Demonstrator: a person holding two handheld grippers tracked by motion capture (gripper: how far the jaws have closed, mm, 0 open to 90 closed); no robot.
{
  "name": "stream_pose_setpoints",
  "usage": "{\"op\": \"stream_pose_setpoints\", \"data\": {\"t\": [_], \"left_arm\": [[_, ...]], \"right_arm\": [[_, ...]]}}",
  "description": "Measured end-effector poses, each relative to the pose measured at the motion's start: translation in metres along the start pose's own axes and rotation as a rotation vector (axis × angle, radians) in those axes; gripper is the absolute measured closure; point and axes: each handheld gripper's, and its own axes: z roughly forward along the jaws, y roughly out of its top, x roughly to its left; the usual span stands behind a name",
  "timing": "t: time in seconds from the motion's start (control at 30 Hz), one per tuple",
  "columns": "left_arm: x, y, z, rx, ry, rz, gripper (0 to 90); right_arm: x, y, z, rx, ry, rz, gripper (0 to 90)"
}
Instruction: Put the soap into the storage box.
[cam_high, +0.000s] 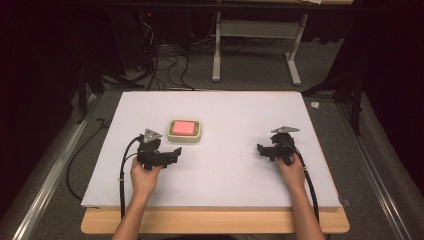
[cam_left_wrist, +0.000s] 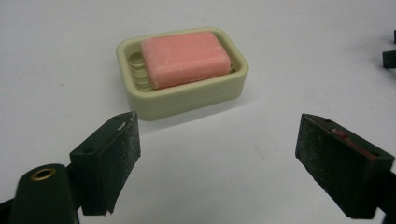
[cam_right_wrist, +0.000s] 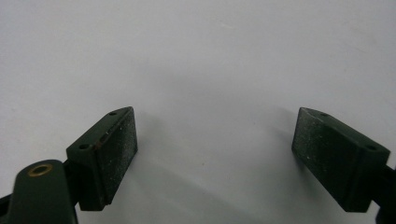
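Left gripper (cam_left_wrist: 217, 154) spread, empty, just short of the soap dish (cam_left_wrist: 187, 95) holding pink soap bar (cam_left_wrist: 184, 58); right gripper (cam_right_wrist: 215, 154) spread, well apart from it.

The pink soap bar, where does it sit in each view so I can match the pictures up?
High view: the pink soap bar lies in its cream soap dish, left of centre on the white table, just beyond the left claw.
Left gripper view: upper centre, in the dish, ahead of the open jaws.
Right gripper view: bare white table, no soap.
Shared landmark: the white table.
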Motion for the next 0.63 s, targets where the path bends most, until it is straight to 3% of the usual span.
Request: {"op": "stream_pose_setpoints", "data": {"t": [0.17, 0.37, 0.63], "left_arm": [[0.003, -0.018, 0.007, 0.039, 0.032, 0.013, 14.7], [0.011, -0.044, 0.029, 0.12, 0.1, 0.011, 14.5], [0.011, -0.049, 0.032, 0.112, 0.113, 0.019, 13.7]], "right_arm": [[0.0, 0.0, 0.0, -0.001, 0.001, -0.001, 14.7], [0.0, 0.0, 0.0, -0.001, 0.002, 0.0, 14.8], [0.0, 0.0, 0.0, -0.001, 0.001, -0.001, 14.7]]}}
